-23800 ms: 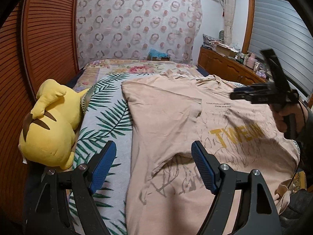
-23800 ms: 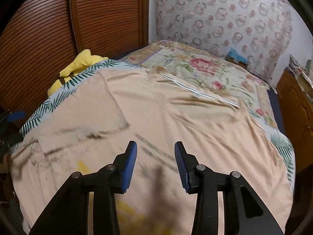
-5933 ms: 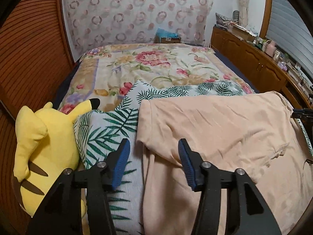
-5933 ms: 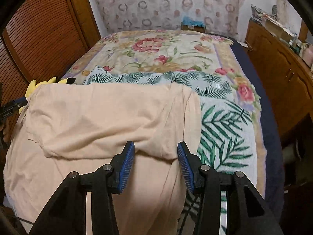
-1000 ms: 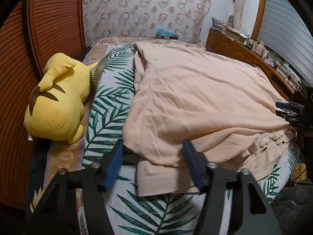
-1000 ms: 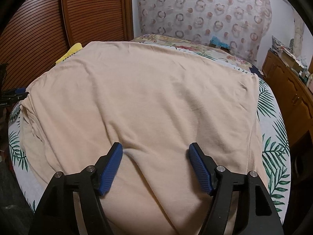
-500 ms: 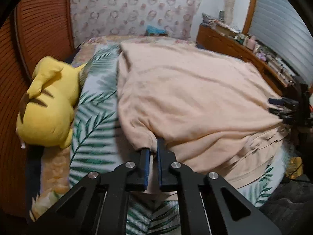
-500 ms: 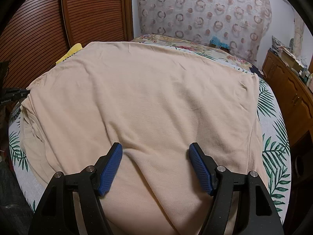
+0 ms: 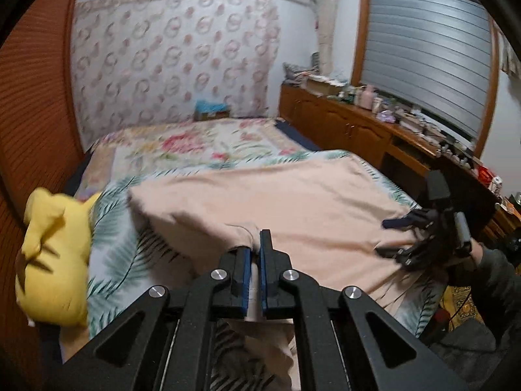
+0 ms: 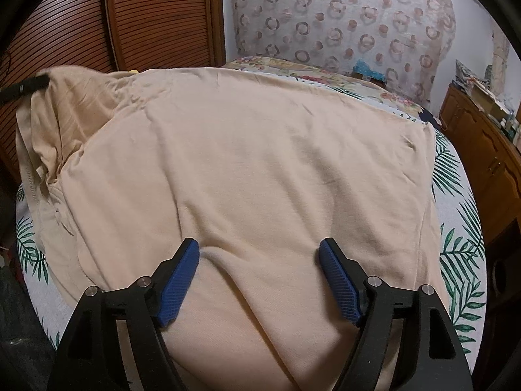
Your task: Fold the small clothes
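A peach T-shirt (image 9: 299,202) lies folded over on the leaf-print blanket on the bed. My left gripper (image 9: 255,251) is shut on the shirt's near left edge and holds that corner lifted off the blanket. In the right wrist view the left gripper (image 10: 44,80) shows at the far left, with the raised shirt (image 10: 260,150) corner hanging from it. My right gripper (image 10: 260,260) rests low over the shirt's near edge. Its jaws are opening, with fabric lying between the blue pads (image 10: 180,277) but not pinched. It also appears at the right as the right gripper (image 9: 395,238).
A yellow plush toy (image 9: 52,260) lies at the bed's left side, beside the leaf-print blanket (image 9: 110,228). A wooden cabinet (image 9: 351,127) crowded with small items runs along the right wall. Slatted wooden doors (image 10: 153,16) stand to the left. A floral bedspread (image 9: 195,143) covers the far half.
The left gripper closed on the shirt's near left edge and lifted it up and away from the blanket. The right gripper stayed in place with its jaws slightly wider.
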A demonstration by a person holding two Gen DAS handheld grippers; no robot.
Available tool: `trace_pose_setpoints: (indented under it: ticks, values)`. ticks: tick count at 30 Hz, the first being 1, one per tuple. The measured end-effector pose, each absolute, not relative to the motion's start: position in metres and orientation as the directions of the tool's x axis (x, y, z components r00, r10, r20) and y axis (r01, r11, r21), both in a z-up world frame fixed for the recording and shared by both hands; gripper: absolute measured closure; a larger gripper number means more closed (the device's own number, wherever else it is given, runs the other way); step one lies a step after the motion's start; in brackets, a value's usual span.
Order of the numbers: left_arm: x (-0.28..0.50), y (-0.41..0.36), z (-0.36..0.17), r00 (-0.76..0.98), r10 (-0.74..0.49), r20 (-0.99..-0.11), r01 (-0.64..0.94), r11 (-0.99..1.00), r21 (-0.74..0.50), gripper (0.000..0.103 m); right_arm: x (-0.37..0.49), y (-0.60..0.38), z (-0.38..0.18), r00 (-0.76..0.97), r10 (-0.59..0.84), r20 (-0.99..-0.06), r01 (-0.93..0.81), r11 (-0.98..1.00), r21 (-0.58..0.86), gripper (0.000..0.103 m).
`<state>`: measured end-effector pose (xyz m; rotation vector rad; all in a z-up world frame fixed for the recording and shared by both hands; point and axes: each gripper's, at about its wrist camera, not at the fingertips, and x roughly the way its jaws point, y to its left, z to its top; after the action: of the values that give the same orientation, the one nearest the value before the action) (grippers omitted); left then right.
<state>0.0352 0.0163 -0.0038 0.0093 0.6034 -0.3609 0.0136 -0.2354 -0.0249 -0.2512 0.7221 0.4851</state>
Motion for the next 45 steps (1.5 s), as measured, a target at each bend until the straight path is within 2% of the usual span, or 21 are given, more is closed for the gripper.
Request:
trace_pose_setpoints:
  ticks: [11,20,24,32,33,35,37,39,41,43,45]
  values:
    - [0.056,-0.031,0.019,0.747,-0.423,-0.513,0.429,0.896,-0.113,0.098,0.013,-0.239,-0.019,0.634,0.350,-0.689,-0.510,0.860,-0.032,0.022]
    - [0.068,-0.100,0.051,0.694,-0.539,-0.476,0.565,0.818,-0.103,0.098,-0.020,-0.293,0.022,0.736,0.325,-0.594,-0.423,0.906,-0.030,0.022]
    - [0.074,-0.127,0.054,0.667,-0.546,-0.507,0.595,0.800,-0.077,0.098,-0.030,-0.311,0.027,0.759,0.293,-0.581,-0.377,0.926,-0.026,0.022]
    - [0.084,-0.152,0.020,0.586,-0.533,-0.610,0.624,0.777,-0.080,0.098,-0.039,-0.316,0.018,0.766,0.288,-0.574,-0.359,0.933,-0.011,0.022]
    - [0.084,-0.151,0.017,0.586,-0.527,-0.616,0.619,0.781,-0.078,0.096,-0.038,-0.316,0.016,0.763,0.287,-0.580,-0.357,0.934,-0.008,0.022]
    - [0.084,-0.143,0.013,0.590,-0.519,-0.619,0.607,0.790,-0.084,0.072,-0.037,-0.317,0.015,0.757,0.290,-0.586,-0.359,0.933,-0.002,0.022]
    - [0.082,-0.131,0.010,0.606,-0.511,-0.610,0.584,0.806,-0.095,0.058,-0.036,-0.315,0.017,0.749,0.301,-0.591,-0.371,0.928,0.002,0.022]
    - [0.080,-0.115,0.006,0.628,-0.490,-0.605,0.556,0.826,-0.092,0.052,-0.033,-0.310,0.019,0.744,0.314,-0.590,-0.387,0.922,0.003,0.022]
    - [0.078,-0.099,0.001,0.644,-0.465,-0.608,0.524,0.847,-0.092,0.038,-0.031,-0.304,0.020,0.730,0.337,-0.594,-0.411,0.911,0.012,0.022]
    - [0.074,-0.081,-0.005,0.662,-0.441,-0.606,0.493,0.865,-0.092,0.029,-0.028,-0.295,0.021,0.720,0.356,-0.595,-0.433,0.901,0.015,0.022]
    - [0.070,-0.062,-0.012,0.673,-0.415,-0.613,0.458,0.884,-0.096,0.028,-0.025,-0.283,0.022,0.708,0.381,-0.595,-0.465,0.885,0.014,0.022]
